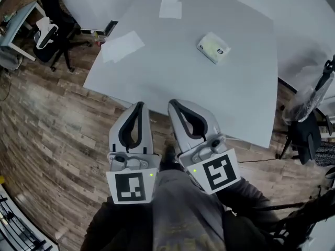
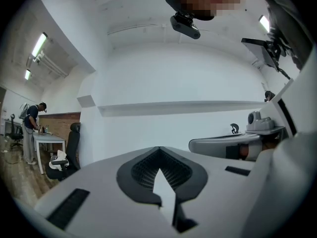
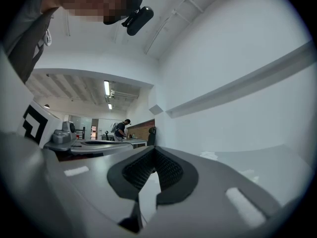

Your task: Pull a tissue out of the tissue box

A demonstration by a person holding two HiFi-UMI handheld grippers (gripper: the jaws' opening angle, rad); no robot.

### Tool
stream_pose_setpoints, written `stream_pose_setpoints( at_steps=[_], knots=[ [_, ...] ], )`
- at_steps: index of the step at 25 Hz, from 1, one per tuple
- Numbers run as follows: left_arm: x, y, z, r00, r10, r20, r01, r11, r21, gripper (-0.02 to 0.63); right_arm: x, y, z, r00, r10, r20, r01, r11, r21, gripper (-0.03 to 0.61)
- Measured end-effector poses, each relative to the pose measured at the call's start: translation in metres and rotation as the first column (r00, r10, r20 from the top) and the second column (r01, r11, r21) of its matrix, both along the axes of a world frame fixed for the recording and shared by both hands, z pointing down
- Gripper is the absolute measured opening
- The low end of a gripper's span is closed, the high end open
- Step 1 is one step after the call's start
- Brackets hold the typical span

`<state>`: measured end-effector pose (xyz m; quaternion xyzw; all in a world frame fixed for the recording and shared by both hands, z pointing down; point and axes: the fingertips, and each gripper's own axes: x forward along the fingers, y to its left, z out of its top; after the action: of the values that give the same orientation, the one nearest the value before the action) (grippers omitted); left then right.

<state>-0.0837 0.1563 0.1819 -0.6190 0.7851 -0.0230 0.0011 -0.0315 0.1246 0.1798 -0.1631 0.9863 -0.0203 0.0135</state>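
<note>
The tissue box (image 1: 213,47), a small pale green and white pack, lies on the white table (image 1: 235,98) toward its far right. Both grippers hang low by my body, short of the table's near edge and well away from the box. My left gripper (image 1: 139,105) is shut, tips together, nothing between them. Beside it, my right gripper (image 1: 173,104) is also shut and empty. The left gripper view shows the left gripper (image 2: 158,148) aimed at a white wall, jaws closed. The right gripper (image 3: 154,149) points over the table top, with the box out of sight.
Loose white tissues lie on the table's left part (image 1: 121,46) and far edge (image 1: 170,7). A black office chair (image 1: 51,33) and a desk (image 1: 15,20) stand on the wooden floor at left. Another dark chair (image 1: 303,135) stands at right. A person (image 2: 32,128) works at a distant desk.
</note>
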Motion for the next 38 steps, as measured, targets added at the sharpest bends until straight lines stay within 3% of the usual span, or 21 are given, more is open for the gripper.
stream_pose_setpoints(
  at_steps=[11, 23, 32, 38],
  knots=[
    [-0.027, -0.112, -0.006, 0.982, 0.189, 0.013, -0.189, 0.982, 0.009, -0.002, -0.021, -0.100, 0.001, 0.980, 0.198, 0.006, -0.198, 0.980, -0.014, 0.002],
    [-0.040, -0.234, 0.014, 0.900, 0.435, -0.035, -0.435, 0.900, 0.003, -0.002, -0.034, -0.211, 0.003, 0.901, 0.432, -0.028, -0.432, 0.902, 0.015, 0.002],
    [-0.015, -0.280, 0.026, 0.847, 0.527, -0.065, -0.529, 0.848, -0.023, -0.002, -0.007, -0.254, 0.006, 0.843, 0.536, -0.038, -0.536, 0.844, 0.011, 0.002],
    [0.008, -0.330, 0.046, 0.838, 0.540, -0.077, -0.544, 0.838, -0.050, -0.002, 0.013, -0.299, 0.027, 0.838, 0.543, -0.045, -0.544, 0.839, -0.011, 0.002]
  ],
)
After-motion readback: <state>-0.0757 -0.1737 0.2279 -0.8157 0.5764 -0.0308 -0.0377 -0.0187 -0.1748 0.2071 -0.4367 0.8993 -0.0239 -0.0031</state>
